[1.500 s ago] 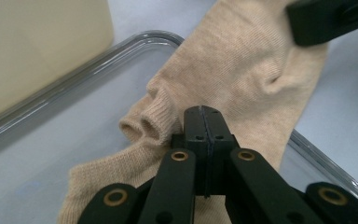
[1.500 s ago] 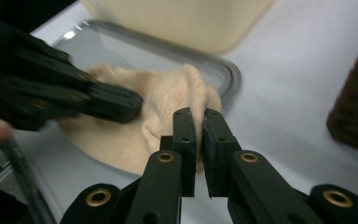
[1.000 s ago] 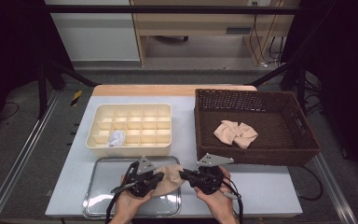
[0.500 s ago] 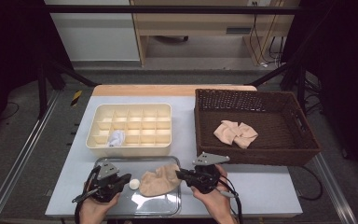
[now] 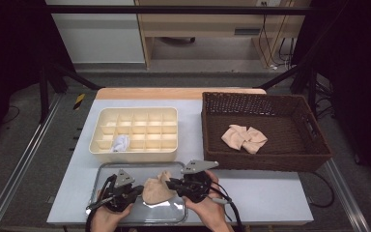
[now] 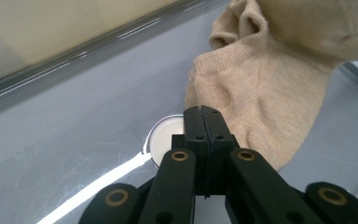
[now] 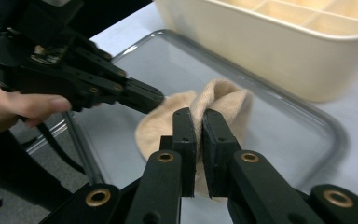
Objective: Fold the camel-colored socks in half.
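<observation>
Your right hand-held gripper (image 7: 197, 119) pinches a fold of the beige sock (image 5: 157, 190) and lifts it over the metal tray (image 5: 174, 216), which sits just in front of the cream divider box (image 5: 134, 153). Your left hand-held gripper (image 6: 203, 113) has its jaws pressed together w/ nothing between them, tip just beside the sock. One white item (image 5: 121, 142) already sits in a box cell; more socks (image 5: 244, 138) wait in the wicker basket (image 5: 270, 160), right of the box. Judging by that, you're early on: most sorting's left.

Both hands came in from the table's near edge, knuckles up. Left gripper (image 5: 137, 189) pointed right, its jaws pressed fully together with no gap. Right gripper (image 5: 170, 183) pointed left, jaws nearly together, pinching fabric.
</observation>
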The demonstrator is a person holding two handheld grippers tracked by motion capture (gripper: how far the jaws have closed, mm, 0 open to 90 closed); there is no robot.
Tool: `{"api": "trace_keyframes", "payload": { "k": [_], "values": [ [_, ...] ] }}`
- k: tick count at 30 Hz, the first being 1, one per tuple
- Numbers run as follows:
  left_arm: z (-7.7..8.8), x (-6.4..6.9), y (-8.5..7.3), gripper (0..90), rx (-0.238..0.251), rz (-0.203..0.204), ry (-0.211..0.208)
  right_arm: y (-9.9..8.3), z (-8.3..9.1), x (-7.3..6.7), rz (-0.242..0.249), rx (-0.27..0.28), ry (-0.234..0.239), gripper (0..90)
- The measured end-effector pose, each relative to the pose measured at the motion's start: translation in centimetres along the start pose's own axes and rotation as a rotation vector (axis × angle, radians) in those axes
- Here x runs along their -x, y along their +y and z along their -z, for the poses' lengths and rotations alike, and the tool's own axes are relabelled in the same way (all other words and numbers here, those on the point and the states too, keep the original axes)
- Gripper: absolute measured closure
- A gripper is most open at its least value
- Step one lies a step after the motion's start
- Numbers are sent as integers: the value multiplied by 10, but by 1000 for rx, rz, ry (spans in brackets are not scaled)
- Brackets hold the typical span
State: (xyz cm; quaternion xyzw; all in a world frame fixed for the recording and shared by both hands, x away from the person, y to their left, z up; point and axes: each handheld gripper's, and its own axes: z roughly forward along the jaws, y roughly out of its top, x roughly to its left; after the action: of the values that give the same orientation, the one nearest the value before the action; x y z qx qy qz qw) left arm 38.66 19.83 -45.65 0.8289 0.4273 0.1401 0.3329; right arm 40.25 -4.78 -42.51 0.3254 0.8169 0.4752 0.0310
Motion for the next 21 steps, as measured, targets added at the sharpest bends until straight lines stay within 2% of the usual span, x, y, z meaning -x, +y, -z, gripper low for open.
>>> {"api": "trace_keyframes", "payload": {
  "k": [6,11,14,18,21],
  "values": [
    [0,-2,0,898,-2,5,0,2,-25,-14,35,-49,34,848],
    [2,-4,0,898,6,18,-7,-2,-46,-19,49,-79,50,844],
    [7,-8,0,898,29,39,-5,-6,-55,-20,39,-95,55,839],
    [14,-16,0,898,57,71,0,-14,-66,-21,52,-126,48,833],
    [19,-20,1,898,81,89,4,-17,-73,-21,49,-115,53,831]
  ]
}}
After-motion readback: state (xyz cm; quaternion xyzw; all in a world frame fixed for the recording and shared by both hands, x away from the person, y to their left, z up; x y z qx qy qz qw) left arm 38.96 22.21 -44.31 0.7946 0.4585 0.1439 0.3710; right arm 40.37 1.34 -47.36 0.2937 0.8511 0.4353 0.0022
